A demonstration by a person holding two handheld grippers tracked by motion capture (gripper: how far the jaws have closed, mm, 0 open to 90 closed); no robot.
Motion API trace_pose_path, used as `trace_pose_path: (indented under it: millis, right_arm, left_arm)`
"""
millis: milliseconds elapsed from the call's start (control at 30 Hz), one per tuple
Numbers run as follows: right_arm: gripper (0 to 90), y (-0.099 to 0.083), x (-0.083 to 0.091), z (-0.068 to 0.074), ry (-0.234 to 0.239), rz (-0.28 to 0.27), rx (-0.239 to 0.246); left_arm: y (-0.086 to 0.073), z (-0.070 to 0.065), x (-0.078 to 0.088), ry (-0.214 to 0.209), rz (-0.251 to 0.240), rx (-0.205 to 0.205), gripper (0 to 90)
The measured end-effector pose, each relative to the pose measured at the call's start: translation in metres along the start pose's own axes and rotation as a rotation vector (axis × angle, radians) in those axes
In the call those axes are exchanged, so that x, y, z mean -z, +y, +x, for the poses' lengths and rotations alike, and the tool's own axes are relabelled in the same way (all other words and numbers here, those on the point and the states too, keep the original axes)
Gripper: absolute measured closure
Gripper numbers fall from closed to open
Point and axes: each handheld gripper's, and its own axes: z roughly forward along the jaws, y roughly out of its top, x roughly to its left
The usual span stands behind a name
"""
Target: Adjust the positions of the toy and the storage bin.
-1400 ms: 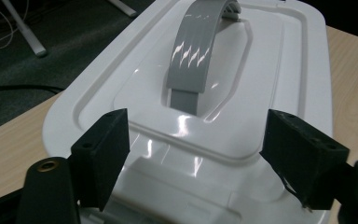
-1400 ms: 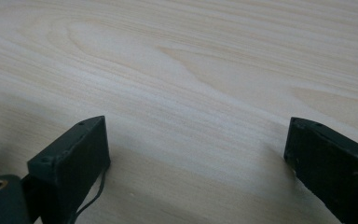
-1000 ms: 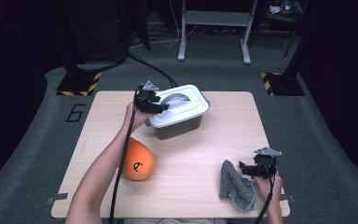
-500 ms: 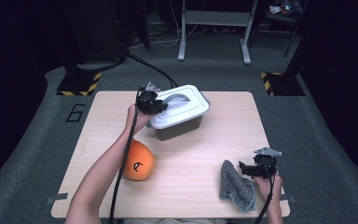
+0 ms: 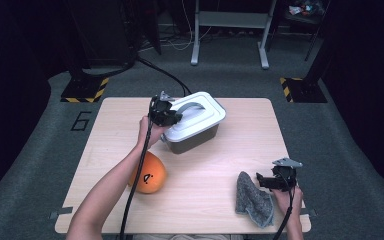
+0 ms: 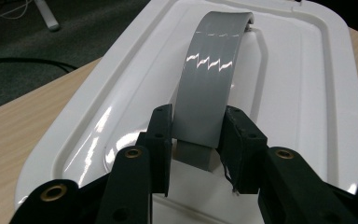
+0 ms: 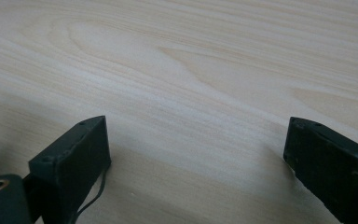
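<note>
Handle (image 6: 212, 93), grey, arches over the white lid (image 6: 303, 88) of the box at the table's (image 5: 105, 120) far middle; the left gripper (image 6: 193, 135), just closed, clamps its near end. Right gripper (image 7: 196, 154) gapes empty.

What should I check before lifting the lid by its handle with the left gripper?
1. Left gripper fingers on both sides of the grey handle: ok.
2. Fingers have just closed; firm grip: cannot tell.
3. White lid seated on the box: ok.
4. Orange ball apart from the box: ok.
5. Right gripper open by the grey cloth, away from the box: ok.
6. Lid latches: cannot tell.
</note>
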Motion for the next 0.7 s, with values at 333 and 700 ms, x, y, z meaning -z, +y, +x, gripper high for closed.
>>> trace_pose_path:
  millis: [333,700]
  right_arm:
    - [6.0,0.000,0.000,0.000,0.000,0.001,0.001]
    - [6.1,0.000,0.000,0.000,0.000,0.000,0.000]
  left_arm:
    - [0.001,-0.022,0.001,-0.006,0.018,-0.050,61.2]
    - [-0.001,0.003,0.020,-0.025,-0.055,-0.056,29.7]
